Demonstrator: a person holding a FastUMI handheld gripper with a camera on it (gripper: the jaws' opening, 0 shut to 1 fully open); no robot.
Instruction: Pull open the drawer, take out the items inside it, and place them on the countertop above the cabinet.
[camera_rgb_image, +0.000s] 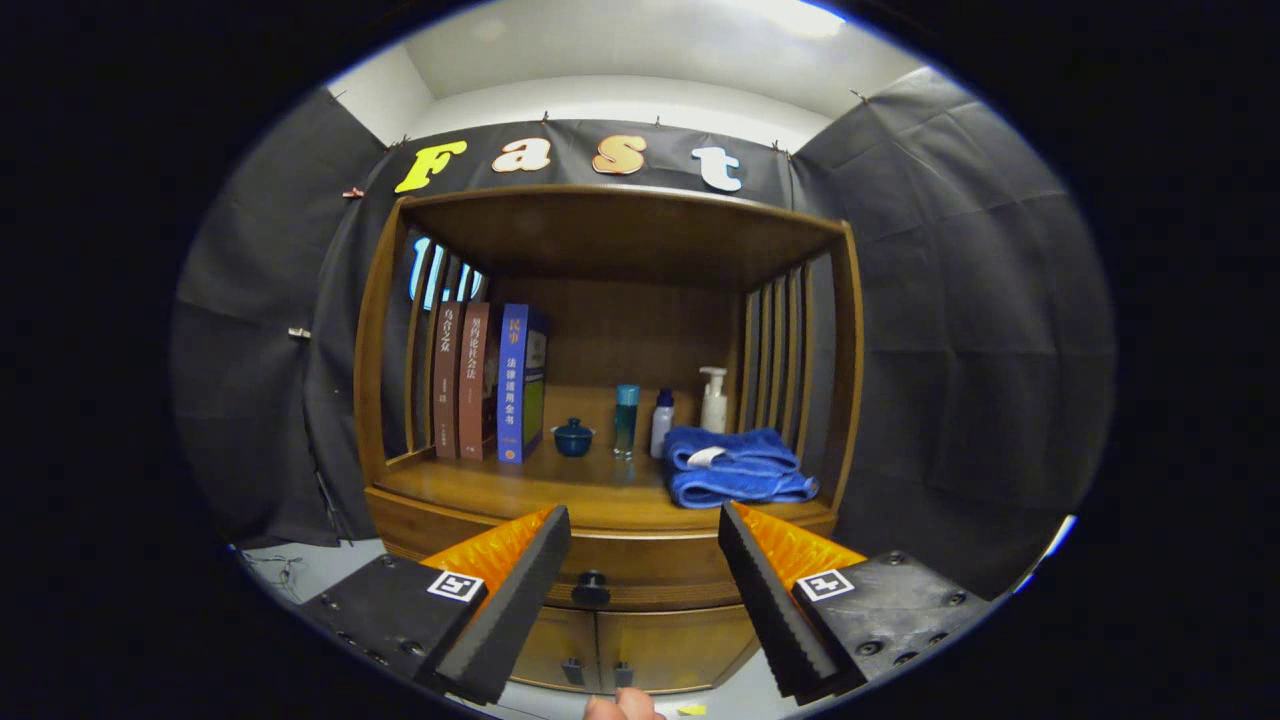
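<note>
**Approaching the drawer knob: pull not yet begun**

Facing the cabinet (610, 400) head-on, the gripper (645, 525) was released, its two fingers spread wide at the lower centre of the frame and touching nothing. The drawer knob (591, 587) lay in the gap between them, left of the gap's middle and near the left finger. The drawer (640, 570) appeared fully closed, so its contents could not be seen.

Above the drawer, the countertop (560, 480) held a folded blue towel (738, 465) at right of centre, with a pump bottle (714, 400), a small white bottle (661, 423) and a teal bottle (626, 420) behind it. A small blue lidded cup (573, 437) and upright books (490, 382) stood further left.

Judged step: approach, before the grasp. The next move called for shifting slightly left to centre the knob, advancing until the pads flanked it, closing, then pulling straight back.
</note>
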